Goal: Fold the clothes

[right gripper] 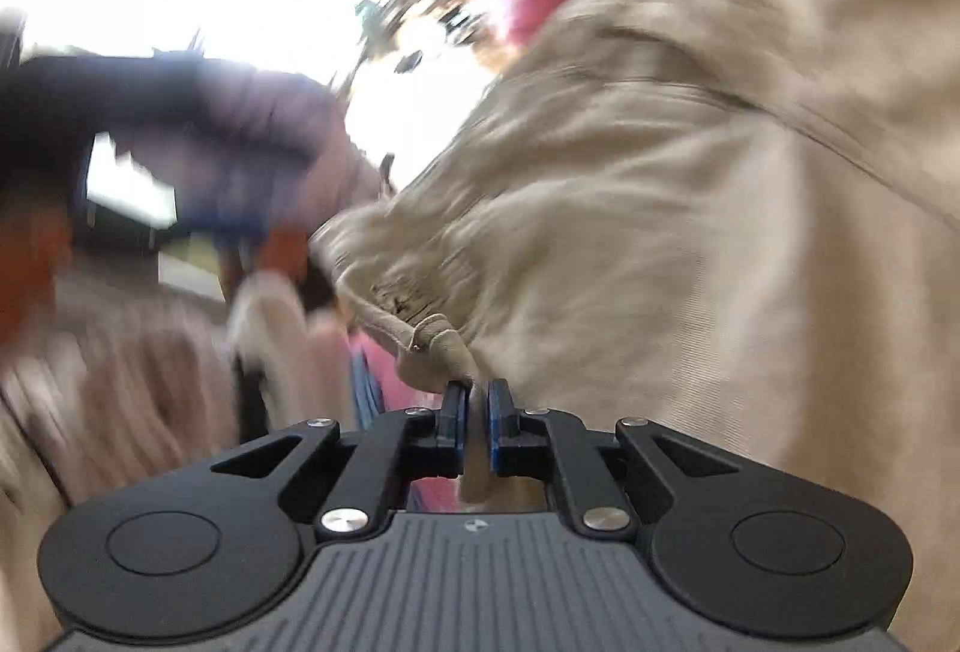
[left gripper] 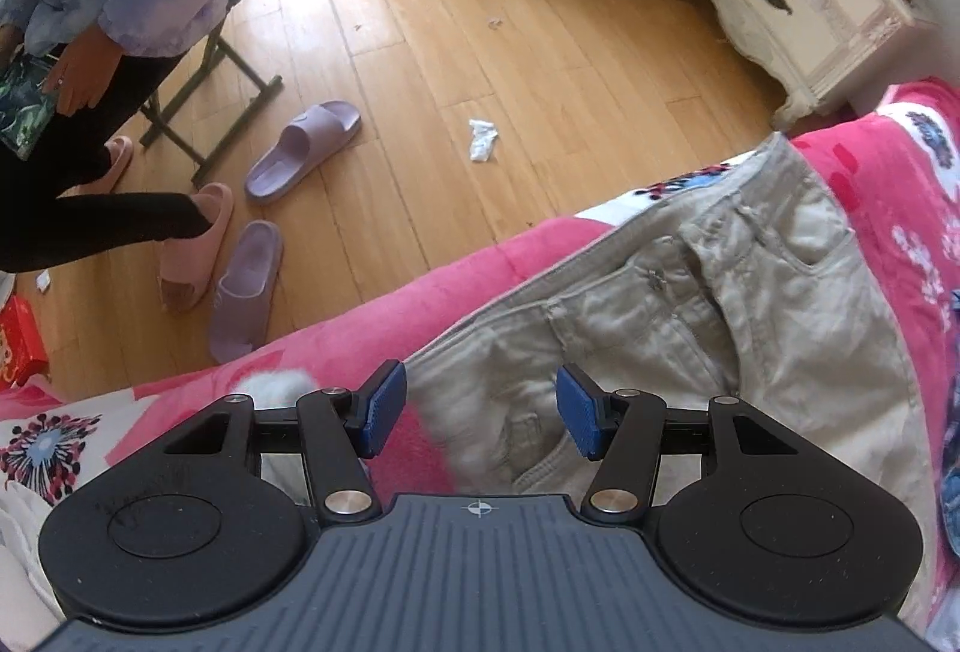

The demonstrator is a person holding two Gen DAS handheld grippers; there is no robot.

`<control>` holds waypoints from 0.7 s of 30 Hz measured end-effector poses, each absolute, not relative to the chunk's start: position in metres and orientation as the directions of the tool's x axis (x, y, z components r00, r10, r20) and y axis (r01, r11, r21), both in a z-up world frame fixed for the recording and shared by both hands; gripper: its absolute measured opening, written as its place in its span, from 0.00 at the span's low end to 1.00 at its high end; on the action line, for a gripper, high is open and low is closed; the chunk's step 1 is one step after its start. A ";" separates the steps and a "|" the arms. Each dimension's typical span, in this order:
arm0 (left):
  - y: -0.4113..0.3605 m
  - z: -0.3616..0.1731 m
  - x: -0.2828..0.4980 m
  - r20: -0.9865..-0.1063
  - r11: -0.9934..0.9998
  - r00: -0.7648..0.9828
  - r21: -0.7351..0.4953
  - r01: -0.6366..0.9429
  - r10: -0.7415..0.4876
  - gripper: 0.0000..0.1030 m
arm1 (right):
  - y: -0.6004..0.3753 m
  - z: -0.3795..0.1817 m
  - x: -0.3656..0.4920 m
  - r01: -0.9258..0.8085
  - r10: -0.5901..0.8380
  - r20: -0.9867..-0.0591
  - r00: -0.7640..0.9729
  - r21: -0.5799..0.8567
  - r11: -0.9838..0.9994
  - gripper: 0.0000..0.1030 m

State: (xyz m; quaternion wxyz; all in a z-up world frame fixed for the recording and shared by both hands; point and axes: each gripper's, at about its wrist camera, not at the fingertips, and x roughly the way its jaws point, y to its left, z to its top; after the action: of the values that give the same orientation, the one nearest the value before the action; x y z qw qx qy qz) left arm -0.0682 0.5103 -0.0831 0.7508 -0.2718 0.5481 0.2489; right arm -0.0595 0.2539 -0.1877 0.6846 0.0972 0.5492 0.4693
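Beige trousers [left gripper: 690, 304]: waist part lies spread on the pink bed cover [left gripper: 480, 256], no finished fold visible.
Left gripper [left gripper: 480, 412]: my jaws released, hovering above the cloth.
Right gripper [right gripper: 477, 406]: my jaws clenched on a trousers edge, lifted; fold seems under way.

The right gripper [right gripper: 477, 400] has its blue-padded jaws pinched on a fold of the beige cotton trousers [right gripper: 690, 244], which bulk up far and right. A pink patch of cloth [right gripper: 534, 13] shows beyond. The left side is too blurred to read.
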 end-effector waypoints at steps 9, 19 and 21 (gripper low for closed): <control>0.479 -0.097 -0.077 -0.951 0.732 0.303 -0.253 -0.632 -0.066 0.57 | 0.225 -0.198 -0.037 -0.281 0.821 -0.570 -0.032 0.793 0.540 0.08; 0.447 -0.132 -0.070 -0.981 0.778 0.196 -0.121 -0.616 0.002 0.58 | 0.219 -0.200 -0.030 -0.167 0.852 -0.523 -0.006 0.841 0.515 0.08; 0.440 -0.138 -0.068 -0.984 0.786 0.175 -0.095 -0.610 0.017 0.58 | 0.218 -0.198 -0.031 -0.167 0.854 -0.520 0.003 0.842 0.513 0.08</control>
State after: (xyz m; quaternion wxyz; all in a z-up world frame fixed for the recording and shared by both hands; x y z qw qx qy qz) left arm -0.0681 0.4401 -0.1384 0.7261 -0.2453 0.6049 0.2160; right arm -0.0311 0.2180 -0.1980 0.6442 0.2938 0.5845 0.3963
